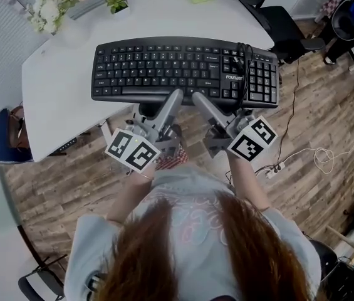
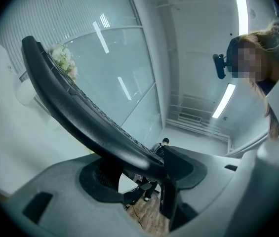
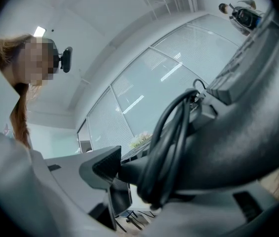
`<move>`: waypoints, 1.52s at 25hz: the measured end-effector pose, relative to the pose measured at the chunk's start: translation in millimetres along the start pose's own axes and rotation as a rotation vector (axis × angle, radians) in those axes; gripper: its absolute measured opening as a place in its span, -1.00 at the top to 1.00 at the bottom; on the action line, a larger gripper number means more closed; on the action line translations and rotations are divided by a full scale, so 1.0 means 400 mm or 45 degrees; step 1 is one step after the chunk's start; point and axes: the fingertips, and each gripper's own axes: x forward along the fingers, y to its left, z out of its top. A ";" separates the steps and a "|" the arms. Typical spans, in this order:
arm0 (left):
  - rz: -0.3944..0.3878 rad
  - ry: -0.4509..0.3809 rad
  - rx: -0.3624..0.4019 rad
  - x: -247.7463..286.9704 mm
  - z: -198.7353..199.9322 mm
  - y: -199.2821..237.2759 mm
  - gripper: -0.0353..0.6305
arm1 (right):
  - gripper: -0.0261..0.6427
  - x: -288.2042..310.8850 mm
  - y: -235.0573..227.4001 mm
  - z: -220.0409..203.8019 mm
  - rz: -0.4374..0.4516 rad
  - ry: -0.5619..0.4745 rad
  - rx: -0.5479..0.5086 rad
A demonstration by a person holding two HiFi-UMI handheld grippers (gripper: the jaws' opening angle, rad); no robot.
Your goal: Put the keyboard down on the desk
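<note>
Left gripper (image 1: pixel 175 96) and right gripper (image 1: pixel 197 98) are both clamped on the black keyboard's (image 1: pixel 164 68) near edge, which is held over the white desk (image 1: pixel 64 99) with its near-right part overhanging; desk contact can't be confirmed, so set-down and release are judged outstanding.

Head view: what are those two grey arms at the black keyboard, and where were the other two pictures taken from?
They are no robot: a person holds hand tongs, the grey left tongs and grey right tongs. The head view comes from a camera on the person's head, looking down. The other two come from cameras riding on each tongs. Both tongs are shut on the near edge of the black computer keyboard, its black cable wound round it, over the white curved desk, where pale flowers stand.
</note>
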 end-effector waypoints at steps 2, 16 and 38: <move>0.001 -0.004 0.005 -0.001 -0.001 0.000 0.17 | 0.14 0.000 0.000 -0.001 0.006 -0.002 0.001; -0.053 -0.059 0.057 -0.019 0.025 -0.027 0.17 | 0.14 -0.003 0.039 0.014 0.057 -0.038 -0.069; -0.241 -0.104 0.112 -0.010 0.040 -0.006 0.17 | 0.15 0.012 0.045 0.011 0.032 -0.167 -0.213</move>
